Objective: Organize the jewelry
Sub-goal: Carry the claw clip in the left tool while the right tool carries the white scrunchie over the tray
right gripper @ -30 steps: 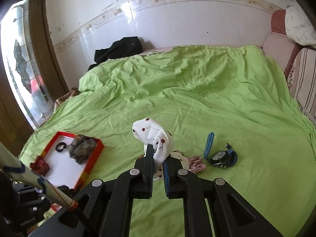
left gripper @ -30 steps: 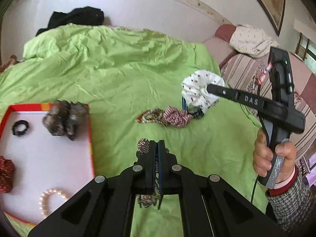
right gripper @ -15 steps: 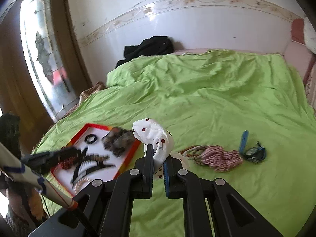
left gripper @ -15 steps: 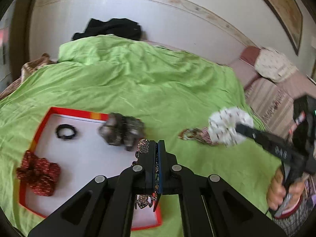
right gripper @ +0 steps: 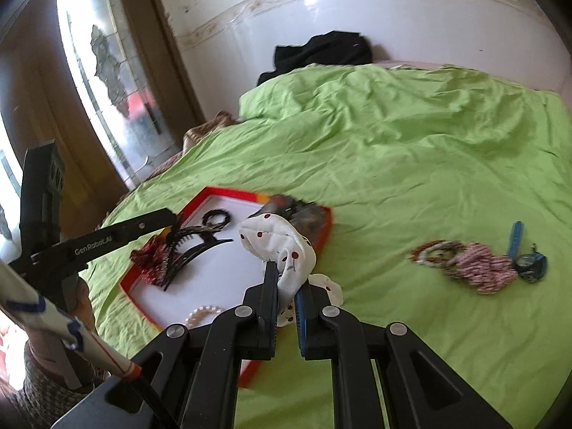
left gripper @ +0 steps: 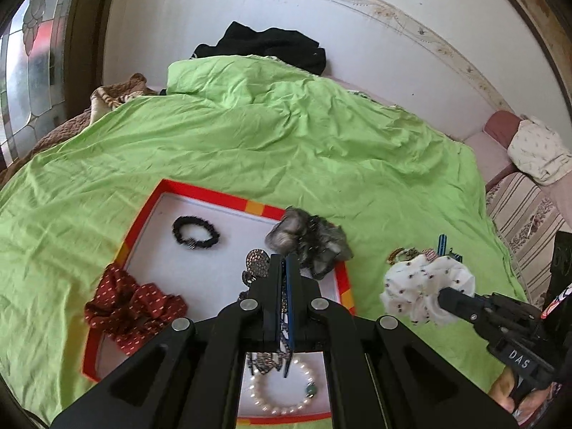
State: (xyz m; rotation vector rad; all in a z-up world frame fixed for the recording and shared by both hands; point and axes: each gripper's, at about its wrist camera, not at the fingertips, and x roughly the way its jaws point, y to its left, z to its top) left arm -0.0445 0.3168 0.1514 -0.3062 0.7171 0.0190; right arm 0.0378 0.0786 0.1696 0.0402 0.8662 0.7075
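Hovering over tray (left gripper: pixel 228 198) rim: left claw (left gripper: pixel 282 268) clamping hair clip (right gripper: pixel 186 250).

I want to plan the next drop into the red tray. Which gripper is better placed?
Left. The left gripper holds the hair clip directly above the red tray; the right gripper holds the white scrunchie beside it.

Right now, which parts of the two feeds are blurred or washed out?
Left wrist: grey scrunchie smeared, tray sharp. Right wrist: bracelets and tray edge blurred, window blown out, wall shows glare.
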